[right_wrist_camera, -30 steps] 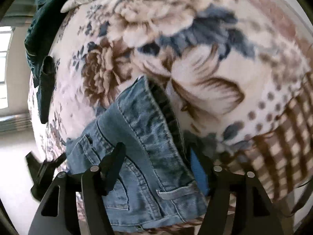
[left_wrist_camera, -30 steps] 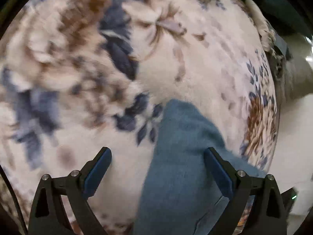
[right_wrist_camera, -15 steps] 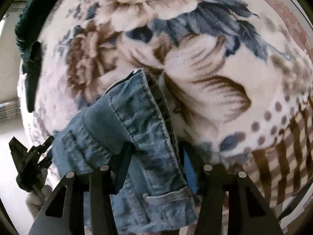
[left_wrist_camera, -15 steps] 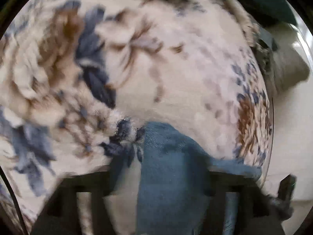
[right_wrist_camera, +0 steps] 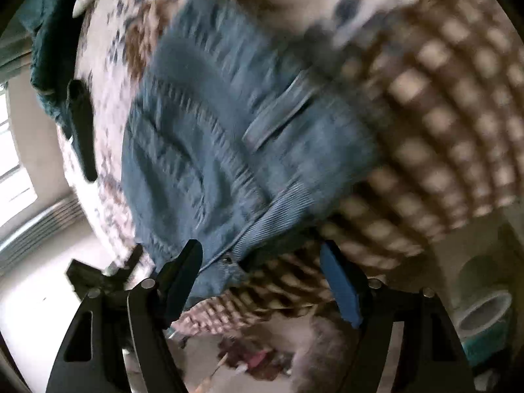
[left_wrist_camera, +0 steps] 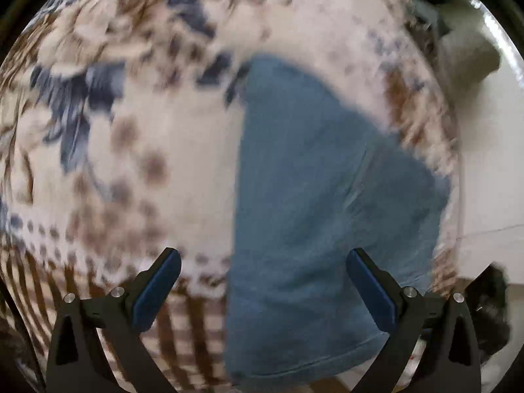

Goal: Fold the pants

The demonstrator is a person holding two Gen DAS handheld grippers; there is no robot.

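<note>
My left hand-held gripper point(left_wrist_camera: 262, 290) is opening wide, nothing pinched; the pants point(left_wrist_camera: 321, 216) lie just ahead on the floral blanket point(left_wrist_camera: 137, 150), nearer its right finger. My right hand-held gripper point(right_wrist_camera: 262, 275) opens too, the waistband by its left finger, unpressed.

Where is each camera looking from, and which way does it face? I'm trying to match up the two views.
Left wrist: sits on the left gripper, looks steeply down on smooth denim; both fingers show, jaws opening.
Right wrist: sits on the right gripper, looks down at the waistband; both fingers show, jaws opening.
Shared: the jeans and the floral blanket.
</note>
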